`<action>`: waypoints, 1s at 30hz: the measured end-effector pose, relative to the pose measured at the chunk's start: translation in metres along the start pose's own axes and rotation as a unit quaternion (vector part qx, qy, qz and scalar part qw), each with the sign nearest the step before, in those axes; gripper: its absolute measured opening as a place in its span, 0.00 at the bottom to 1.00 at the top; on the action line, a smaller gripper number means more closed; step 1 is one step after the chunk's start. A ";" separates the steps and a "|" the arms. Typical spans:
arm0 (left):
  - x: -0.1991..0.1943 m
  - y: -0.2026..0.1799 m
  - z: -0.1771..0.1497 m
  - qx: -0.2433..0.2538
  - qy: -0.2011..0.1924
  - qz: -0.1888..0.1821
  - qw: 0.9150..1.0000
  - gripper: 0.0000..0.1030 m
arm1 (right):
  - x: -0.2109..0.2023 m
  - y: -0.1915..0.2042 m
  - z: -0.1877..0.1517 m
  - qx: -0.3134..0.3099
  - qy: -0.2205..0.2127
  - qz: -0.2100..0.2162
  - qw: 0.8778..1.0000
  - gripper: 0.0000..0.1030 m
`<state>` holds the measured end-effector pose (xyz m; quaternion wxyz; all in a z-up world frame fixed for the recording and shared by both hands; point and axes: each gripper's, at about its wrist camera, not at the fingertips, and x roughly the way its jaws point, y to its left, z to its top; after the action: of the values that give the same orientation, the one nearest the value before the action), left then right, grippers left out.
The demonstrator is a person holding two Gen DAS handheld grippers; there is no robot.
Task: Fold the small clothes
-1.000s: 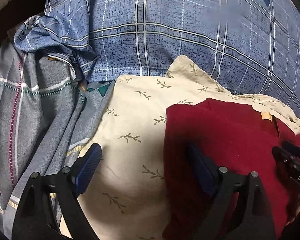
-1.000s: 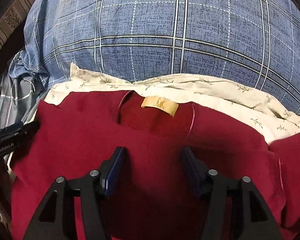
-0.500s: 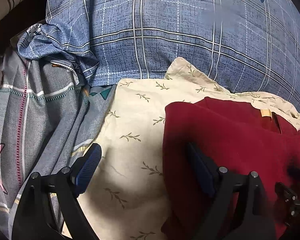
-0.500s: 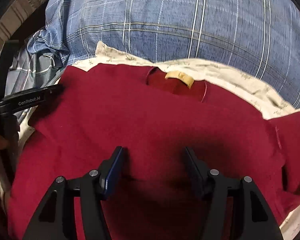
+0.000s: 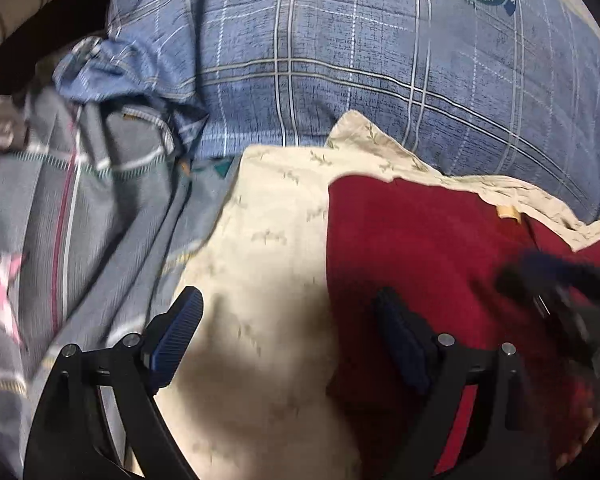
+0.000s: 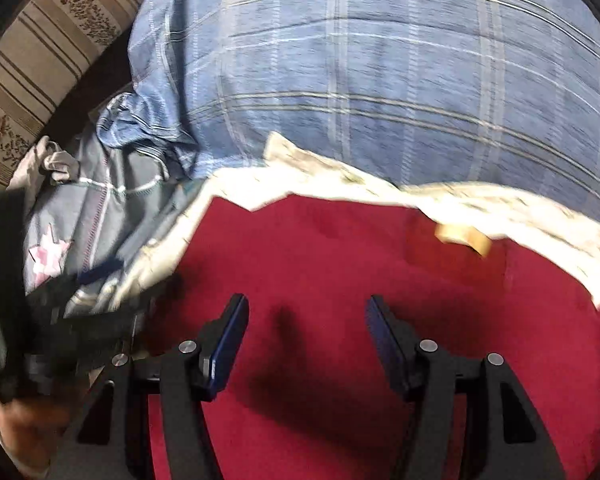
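Observation:
A dark red garment [image 5: 428, 256] with a tan neck label [image 5: 508, 213] lies flat on a cream leaf-print cloth [image 5: 268, 264]. My left gripper [image 5: 288, 316] is open and empty, straddling the garment's left edge: left finger over the cream cloth, right finger over the red fabric. In the right wrist view the red garment [image 6: 340, 264] fills the lower frame, label [image 6: 464, 237] at upper right. My right gripper [image 6: 306, 320] is open and empty just above the garment's middle. The right gripper shows blurred in the left wrist view [image 5: 556, 292].
A large blue plaid pillow [image 5: 360, 64] lies behind the garment. A grey checked quilt with a pink star [image 5: 60, 216] is bunched at the left. A striped patterned fabric [image 6: 32, 64] shows at the far upper left of the right wrist view.
The right gripper has drawn back and shifted left over the red garment, so the label now sits to its right. The left gripper shifted slightly left. Both stay open.

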<state>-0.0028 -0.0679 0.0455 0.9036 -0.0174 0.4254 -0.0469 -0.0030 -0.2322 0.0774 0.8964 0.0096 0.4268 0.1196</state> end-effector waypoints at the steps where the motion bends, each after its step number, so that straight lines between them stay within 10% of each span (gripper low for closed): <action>1: -0.002 -0.001 -0.004 0.002 0.005 0.000 1.000 0.86 | 0.008 0.005 0.006 -0.005 0.003 0.002 1.000 0.60; 11: 0.013 -0.001 -0.006 0.006 0.018 0.013 1.000 0.86 | 0.083 0.014 0.033 -0.015 0.052 -0.014 0.998 0.51; 30: -0.027 -0.030 -0.005 0.054 -0.052 0.009 0.997 0.86 | -0.050 -0.039 -0.047 0.071 -0.015 -0.083 0.994 0.64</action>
<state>-0.0258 -0.0951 0.0646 0.9244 0.0328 0.3753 -0.0606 -0.0611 -0.2847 0.0810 0.9067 0.0390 0.4197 0.0138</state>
